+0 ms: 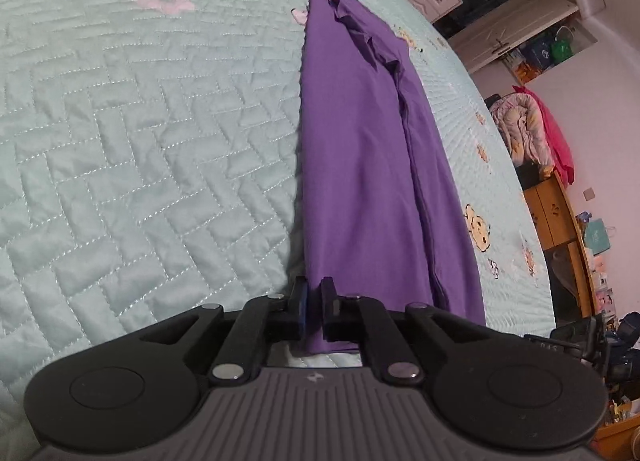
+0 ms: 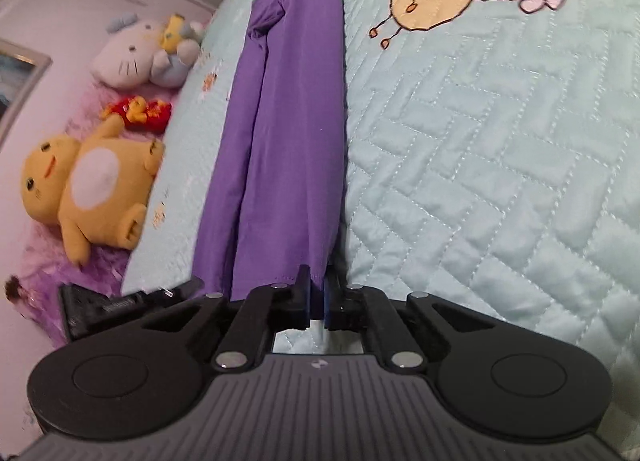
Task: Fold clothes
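Fingers [image 1: 308,293] [image 2: 334,285] of both grippers, angled downward, pinch purple garment [image 1: 360,149] [image 2: 292,121] on quilt [image 1: 140,141] [image 2: 480,181].

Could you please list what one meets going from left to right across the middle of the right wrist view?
Yellow plush toy → purple garment, lying in a long strip and pinched at its near end by the right gripper → mint quilted bedspread.
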Available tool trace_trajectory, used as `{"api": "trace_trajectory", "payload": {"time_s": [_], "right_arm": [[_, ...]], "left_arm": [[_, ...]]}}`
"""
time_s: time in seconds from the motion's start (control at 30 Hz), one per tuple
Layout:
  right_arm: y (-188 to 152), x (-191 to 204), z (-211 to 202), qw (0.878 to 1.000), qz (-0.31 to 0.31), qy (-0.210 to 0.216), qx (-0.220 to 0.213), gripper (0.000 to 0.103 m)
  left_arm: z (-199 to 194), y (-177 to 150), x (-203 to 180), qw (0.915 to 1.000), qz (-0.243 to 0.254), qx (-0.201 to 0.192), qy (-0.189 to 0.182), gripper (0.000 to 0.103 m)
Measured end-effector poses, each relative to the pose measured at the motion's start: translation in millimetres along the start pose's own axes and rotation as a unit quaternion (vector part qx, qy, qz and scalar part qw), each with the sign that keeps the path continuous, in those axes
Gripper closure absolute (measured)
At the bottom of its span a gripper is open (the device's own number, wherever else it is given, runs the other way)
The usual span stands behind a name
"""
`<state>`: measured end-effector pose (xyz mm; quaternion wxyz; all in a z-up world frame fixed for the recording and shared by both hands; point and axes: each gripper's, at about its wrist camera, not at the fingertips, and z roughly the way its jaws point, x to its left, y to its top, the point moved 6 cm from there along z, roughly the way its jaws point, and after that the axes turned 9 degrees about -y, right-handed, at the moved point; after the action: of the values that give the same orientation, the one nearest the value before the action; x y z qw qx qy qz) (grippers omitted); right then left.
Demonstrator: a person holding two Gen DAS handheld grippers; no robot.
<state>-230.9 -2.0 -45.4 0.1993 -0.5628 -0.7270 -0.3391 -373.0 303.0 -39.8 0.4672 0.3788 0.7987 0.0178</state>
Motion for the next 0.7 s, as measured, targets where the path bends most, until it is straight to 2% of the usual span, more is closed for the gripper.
{"api": "trace_trajectory", "payload": {"time_s": [0.07,0.13,0.2,0.27,0.33,0.47,0.57,0.63,0.7], "right_arm": [[-4,-1,-5,1.000,-0.007,0.000,0.003,0.098],[-6,0,-10,1.000,-0.023,-0.005,0.008,0.097],[-2,3,-18,0.998,-0.045,-0.032,-0.006,0.094],[5,7,-28,0.995,-0.067,-0.062,-0.031,0.085],[18,13,-37,0.991,-0.087,-0.077,-0.065,0.083],[58,30,-33,0.990,-0.085,-0.032,-0.107,0.083],[90,41,-15,0.989,-0.083,-0.022,-0.118,0.083],[112,49,2,0.990,-0.070,0.008,-0.119,0.083],[135,52,20,0.989,-0.048,0.040,-0.132,0.083]], "left_arm": [[-3,1,-2,1.0000,-0.001,-0.001,0.004,0.088],[-7,4,-5,0.9999,0.000,-0.003,0.011,0.074],[-21,8,-10,0.9989,0.012,-0.026,0.037,0.067],[-32,10,-22,0.9969,0.035,-0.053,0.046,0.066],[-34,20,-37,0.9961,0.052,-0.067,0.025,0.064],[-5,52,-67,0.9950,0.075,-0.064,-0.016,0.060],[30,83,-82,0.9945,0.077,-0.062,-0.034,0.057],[59,106,-87,0.9939,0.081,-0.067,-0.035,0.051],[85,127,-90,0.9938,0.080,-0.069,-0.034,0.050]]}}
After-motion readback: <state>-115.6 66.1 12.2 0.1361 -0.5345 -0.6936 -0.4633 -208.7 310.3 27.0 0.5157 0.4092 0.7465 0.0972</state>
